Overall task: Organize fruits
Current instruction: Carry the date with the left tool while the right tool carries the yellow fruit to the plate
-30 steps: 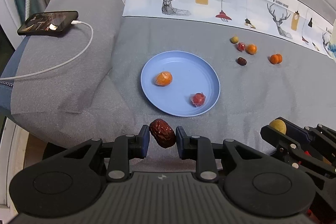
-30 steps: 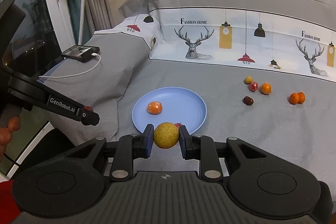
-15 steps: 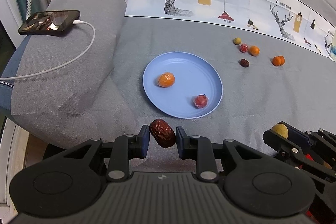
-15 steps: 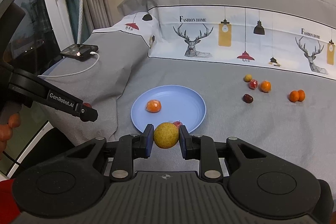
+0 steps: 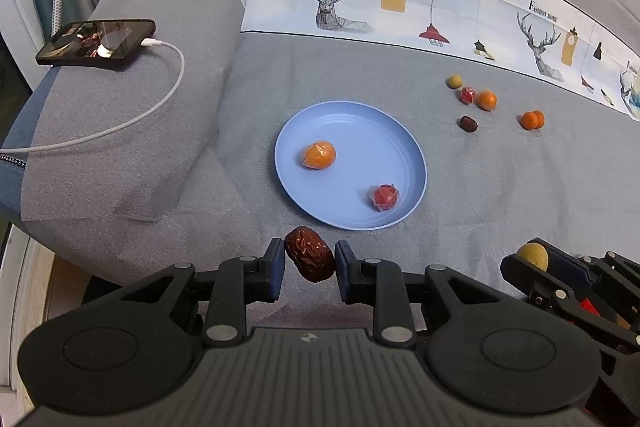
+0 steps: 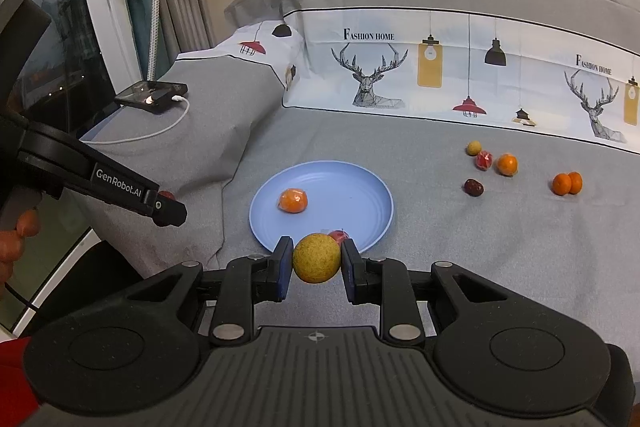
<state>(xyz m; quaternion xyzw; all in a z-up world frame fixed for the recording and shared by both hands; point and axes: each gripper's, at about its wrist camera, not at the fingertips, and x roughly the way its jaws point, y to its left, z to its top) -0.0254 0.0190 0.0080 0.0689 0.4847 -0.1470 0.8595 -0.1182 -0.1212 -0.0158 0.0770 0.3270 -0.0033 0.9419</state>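
Between the pads of the left claw (image 5: 310, 259) sits a wrinkled dark red date (image 5: 310, 258), clamped on both sides and carried clear of the bed (image 5: 520, 187). Compared with the views of a second ago, nothing has shifted: both claws hold position and grip. The right claw (image 6: 316, 263) is likewise closed on a round yellow-green fruit (image 6: 316, 258).

Ahead of both claws, just beyond the fingertips, lies the blue plate (image 5: 352, 131), which carries a wrapped orange fruit (image 5: 319, 155) and a wrapped red fruit (image 5: 385, 197).

Further ahead and to the right of the claws, six loose fruits (image 5: 486, 99) remain on the bed, well apart from the plate.

Judgement: both loads are secured and staged short of the plate rim. The pause indicates that the deposit step is pending; each claw must advance over the plate before release.
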